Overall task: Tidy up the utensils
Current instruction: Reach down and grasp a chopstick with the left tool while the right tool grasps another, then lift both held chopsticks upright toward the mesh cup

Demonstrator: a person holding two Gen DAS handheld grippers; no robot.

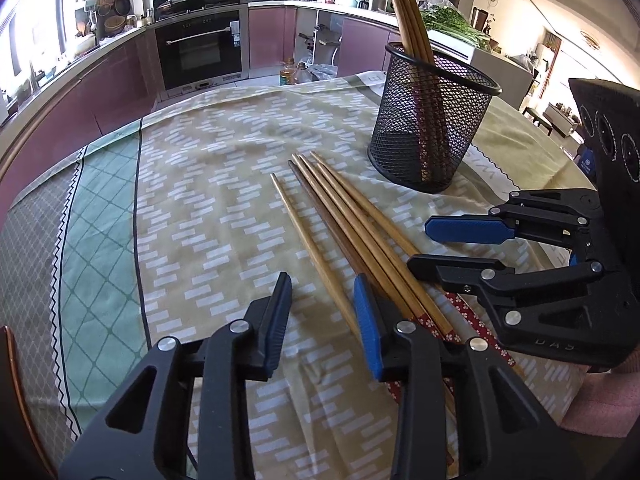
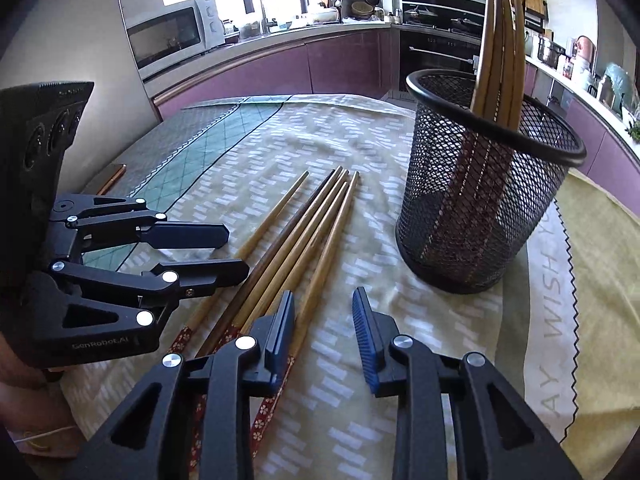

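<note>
Several wooden chopsticks (image 1: 340, 224) lie side by side on the tablecloth, tips pointing away; they also show in the right wrist view (image 2: 304, 224). A black mesh holder (image 1: 430, 120) stands upright behind them with several chopsticks (image 1: 404, 8) standing in it; it also shows in the right wrist view (image 2: 480, 184). My left gripper (image 1: 324, 308) is open and empty, low over the cloth, with the leftmost chopstick between its fingers. My right gripper (image 2: 324, 320) is open and empty beside the rightmost chopstick. Each gripper shows in the other's view: right gripper (image 1: 424, 244), left gripper (image 2: 232, 252).
The table carries a yellow-green patterned cloth (image 1: 208, 184) with a green checked strip (image 1: 100, 248) at the left. Kitchen counters, an oven (image 1: 200, 48) and a microwave (image 2: 172, 36) stand beyond the table. A wooden chair edge (image 1: 12, 380) is at the near left.
</note>
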